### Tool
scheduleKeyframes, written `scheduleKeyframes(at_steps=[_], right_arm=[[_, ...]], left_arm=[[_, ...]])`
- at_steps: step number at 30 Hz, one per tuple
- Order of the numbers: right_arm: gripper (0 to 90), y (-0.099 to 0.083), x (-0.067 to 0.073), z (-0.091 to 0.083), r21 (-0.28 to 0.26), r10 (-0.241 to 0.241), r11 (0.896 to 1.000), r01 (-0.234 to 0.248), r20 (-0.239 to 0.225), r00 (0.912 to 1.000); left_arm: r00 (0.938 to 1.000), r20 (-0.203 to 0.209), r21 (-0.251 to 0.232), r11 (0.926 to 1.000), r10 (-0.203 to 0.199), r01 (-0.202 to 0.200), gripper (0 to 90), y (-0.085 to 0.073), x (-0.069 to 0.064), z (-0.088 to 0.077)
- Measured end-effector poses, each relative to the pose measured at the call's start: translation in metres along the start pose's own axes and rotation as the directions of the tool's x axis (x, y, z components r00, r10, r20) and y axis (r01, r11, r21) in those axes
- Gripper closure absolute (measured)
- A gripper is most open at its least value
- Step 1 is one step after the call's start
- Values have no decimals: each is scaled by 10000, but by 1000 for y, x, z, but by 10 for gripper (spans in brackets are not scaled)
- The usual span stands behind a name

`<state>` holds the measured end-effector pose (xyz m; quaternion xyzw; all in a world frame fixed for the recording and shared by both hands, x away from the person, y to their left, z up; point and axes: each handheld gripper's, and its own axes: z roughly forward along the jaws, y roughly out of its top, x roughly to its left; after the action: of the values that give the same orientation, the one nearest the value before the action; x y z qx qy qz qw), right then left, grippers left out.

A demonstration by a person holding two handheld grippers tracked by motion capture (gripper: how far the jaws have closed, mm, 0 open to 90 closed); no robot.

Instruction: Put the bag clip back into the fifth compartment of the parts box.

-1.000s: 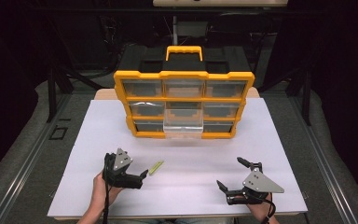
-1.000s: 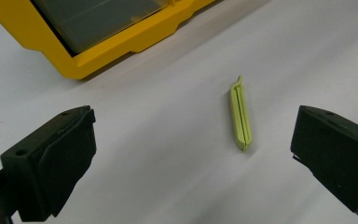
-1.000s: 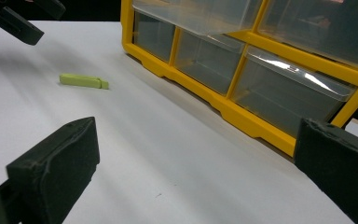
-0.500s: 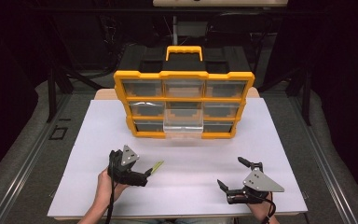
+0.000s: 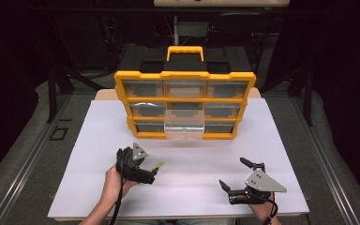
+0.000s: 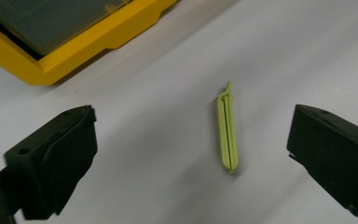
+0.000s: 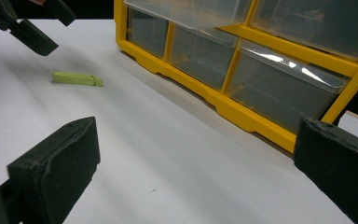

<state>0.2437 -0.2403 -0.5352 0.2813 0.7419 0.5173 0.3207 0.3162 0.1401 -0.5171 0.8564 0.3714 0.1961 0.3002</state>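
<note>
Yellow cabinet (image 5: pixel 185 104): hard plastic frame, three rows of clear drawers, black handle block on top; stands at the far side of the board. I see the middle drawer (image 5: pixel 184 125) of the lower rows pulled out, see-through.
Board (image 5: pixel 75 187): white, flat, matt sheet covering the table.
Clip (image 5: pixel 157 165): pale green, slim, flat stick with a slit down its length and a small hooked tip; lies flat on the board, well in front of the cabinet.
Left gripper (image 5: pixel 151 173): black, blocky jaws spread wide; in its own view the clip (image 6: pixel 227 132) lies between them, touching neither; I read it as released, holding nothing.
Right gripper (image 5: pixel 234 176): black, grey three-cornered plate on top; jaws apart and empty, low over the board near its right front, well apart from the clip (image 7: pixel 77 78).
Left hand (image 5: pixel 115 183): wrapped round the left gripper's body.
</note>
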Motion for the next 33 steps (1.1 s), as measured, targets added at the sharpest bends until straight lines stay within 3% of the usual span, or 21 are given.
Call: scheduleKeyframes(at_steps=[1,7,13,27,33], right_arm=[[0,0,1,0,-17,30,10000,-30,7,10000],[1,1,2,-1,-14,-39,10000,39,53,10000],[1,1,2,-1,33,-72,10000,72,103,9999],[2,0,1,0,113,-121,9999,120,68,9999],[3,1,2,1,94,-191,9998,191,48,9998]], left_arm=[[10000,-17,19,10000,0,0,80,1,-2,3],[9999,116,294,9996,34,-38,190,1,-5,8],[9996,71,603,9978,263,-267,365,3,-9,18],[9980,498,1224,9914,401,-460,635,6,-17,33],[9972,615,1538,9867,436,-526,709,7,-16,37]])
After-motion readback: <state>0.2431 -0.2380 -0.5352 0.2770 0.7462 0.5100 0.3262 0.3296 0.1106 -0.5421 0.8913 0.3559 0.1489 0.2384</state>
